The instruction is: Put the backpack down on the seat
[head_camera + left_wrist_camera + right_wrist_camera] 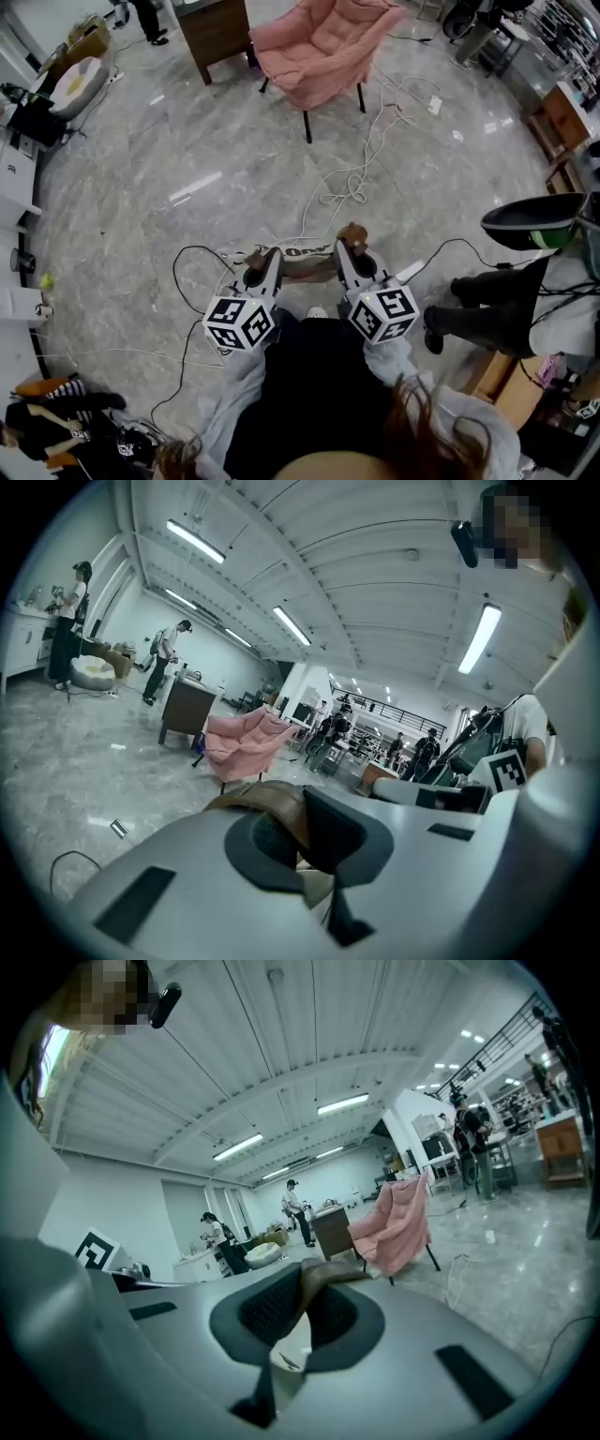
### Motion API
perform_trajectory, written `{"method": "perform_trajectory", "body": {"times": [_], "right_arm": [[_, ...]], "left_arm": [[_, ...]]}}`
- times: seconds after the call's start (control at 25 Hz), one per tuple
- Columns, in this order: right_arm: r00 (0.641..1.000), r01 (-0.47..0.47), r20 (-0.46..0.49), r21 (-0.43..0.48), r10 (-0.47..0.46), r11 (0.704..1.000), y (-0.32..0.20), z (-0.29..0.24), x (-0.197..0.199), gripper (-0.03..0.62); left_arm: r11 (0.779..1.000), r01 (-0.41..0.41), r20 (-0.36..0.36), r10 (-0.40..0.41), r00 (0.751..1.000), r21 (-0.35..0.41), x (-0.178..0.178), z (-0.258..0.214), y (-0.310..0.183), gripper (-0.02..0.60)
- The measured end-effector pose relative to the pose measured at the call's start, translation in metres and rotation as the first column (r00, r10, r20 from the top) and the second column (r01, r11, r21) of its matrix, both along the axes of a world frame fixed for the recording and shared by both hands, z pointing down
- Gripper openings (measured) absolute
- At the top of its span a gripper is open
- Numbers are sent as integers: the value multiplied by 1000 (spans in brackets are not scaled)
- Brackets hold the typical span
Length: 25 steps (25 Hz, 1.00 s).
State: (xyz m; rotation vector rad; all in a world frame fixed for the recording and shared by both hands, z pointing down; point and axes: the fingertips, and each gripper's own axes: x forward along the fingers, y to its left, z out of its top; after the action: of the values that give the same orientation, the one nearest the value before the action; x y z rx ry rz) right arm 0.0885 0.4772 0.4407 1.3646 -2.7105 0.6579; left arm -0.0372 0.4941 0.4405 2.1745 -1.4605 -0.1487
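Pink armchair is shown well ahead across the marble floor. Brown backpack is held off it, near the person; left tongs and right tongs are clamped shut on its straps.

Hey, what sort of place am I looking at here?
Probably a big open lab or workshop hall: a polished stone floor strewn with cables, strip lights on a high ceiling, and a lone pink armchair.
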Motion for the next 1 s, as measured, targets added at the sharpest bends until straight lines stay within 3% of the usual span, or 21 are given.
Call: {"method": "perform_trajectory", "body": {"times": [0.36,0.56,1.0], "right_arm": [[999,-54,5,11,54,998,17,-1,24,21],[997,-67,24,-21,67,998,15,4,28,21],[997,-74,17,-37,75,997,-29,10,26,21]], "left_arm": [[1000,-16,0,16,1000,16,24,-4,19,14],[1000,-5,-39,4,999,-9,26,2,18,14],[1000,-14,-48,13,999,-11,21,5,-33,14]]}}
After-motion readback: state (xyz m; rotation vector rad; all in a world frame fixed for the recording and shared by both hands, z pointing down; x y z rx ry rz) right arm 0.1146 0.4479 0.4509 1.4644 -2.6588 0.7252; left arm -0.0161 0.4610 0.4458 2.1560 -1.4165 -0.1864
